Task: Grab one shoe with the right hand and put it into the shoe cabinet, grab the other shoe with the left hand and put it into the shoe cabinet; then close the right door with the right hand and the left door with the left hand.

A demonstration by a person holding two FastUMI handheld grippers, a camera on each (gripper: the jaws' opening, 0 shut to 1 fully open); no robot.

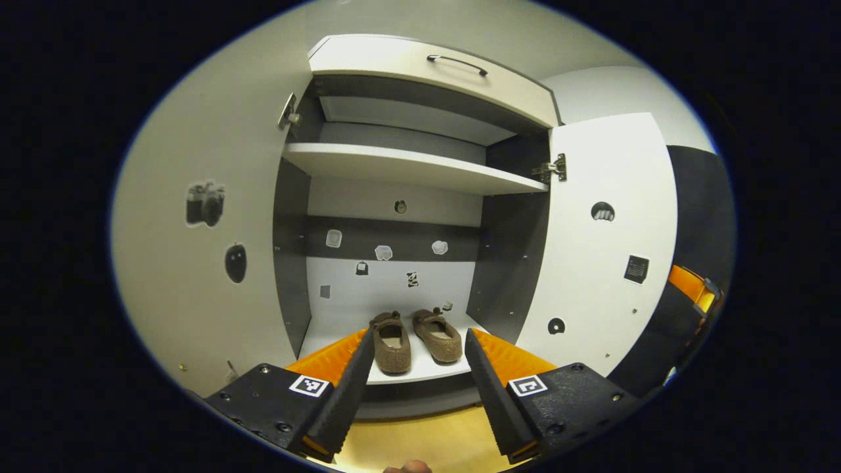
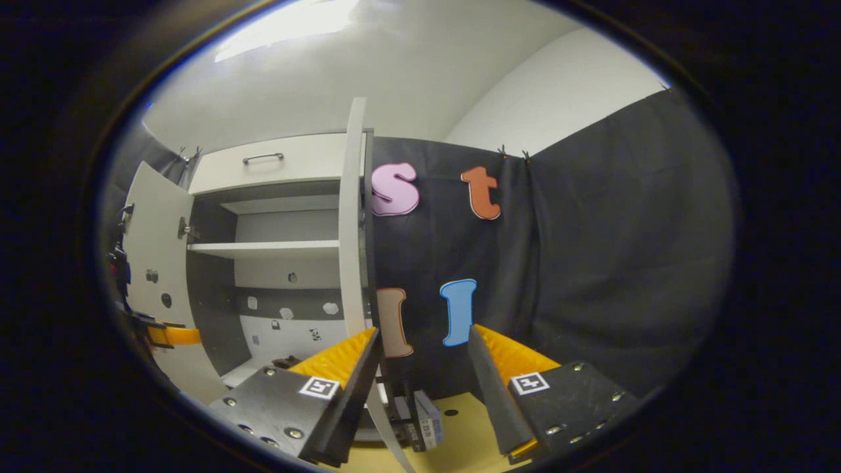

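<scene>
Both shoes (image 1: 415,338) in cabinet (image 1: 420,167), lower centre. Doors unclosed: right door (image 2: 353,230) edge-on, centre. Left claw (image 1: 415,381), right claw (image 2: 424,387) spread, empty.

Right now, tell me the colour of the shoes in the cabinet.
Brown, both shoes, with a rough woven-looking texture. The left gripper view shows them best, side by side on the bottom shelf.

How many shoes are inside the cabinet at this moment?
2. Both sit side by side on the cabinet's bottom shelf in the left gripper view: the left shoe and the right shoe, toes toward the camera. None visible elsewhere; both doors stand open.
</scene>
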